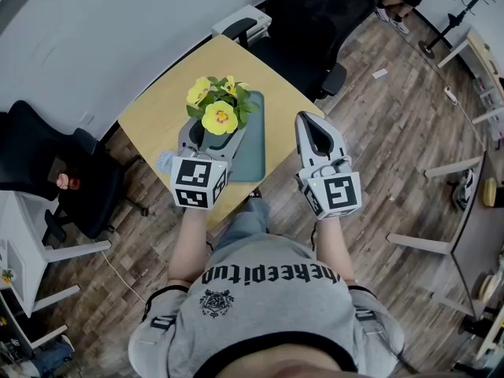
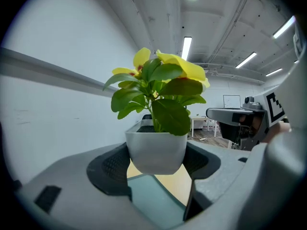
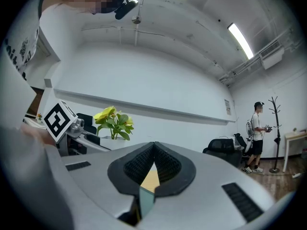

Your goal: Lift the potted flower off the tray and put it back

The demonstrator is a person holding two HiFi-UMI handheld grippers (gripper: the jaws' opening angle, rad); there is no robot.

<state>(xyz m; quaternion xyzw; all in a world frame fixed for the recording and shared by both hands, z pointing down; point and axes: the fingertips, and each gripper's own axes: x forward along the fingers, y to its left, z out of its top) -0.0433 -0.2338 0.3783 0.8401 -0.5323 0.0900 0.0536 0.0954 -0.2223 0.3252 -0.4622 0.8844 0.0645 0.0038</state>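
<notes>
A potted flower (image 1: 219, 116) with yellow blooms and green leaves stands in a pale grey pot (image 2: 156, 150). My left gripper (image 1: 211, 136) is shut on that pot, one jaw on each side of it. In the left gripper view the pot's base hangs a little above the teal tray (image 2: 153, 195). The tray (image 1: 253, 152) lies on a small wooden table (image 1: 161, 105). My right gripper (image 1: 311, 120) hovers to the right of the tray, shut with nothing in it. In its own view the right gripper (image 3: 153, 150) has its pads meeting, and the flower (image 3: 114, 121) shows to its left.
A black office chair (image 1: 47, 164) stands left of the table, and more black chairs (image 1: 307, 22) stand beyond its far corner. White desks line the right side (image 1: 472, 219). A person (image 3: 256, 133) stands far off beside a coat stand (image 3: 275, 128).
</notes>
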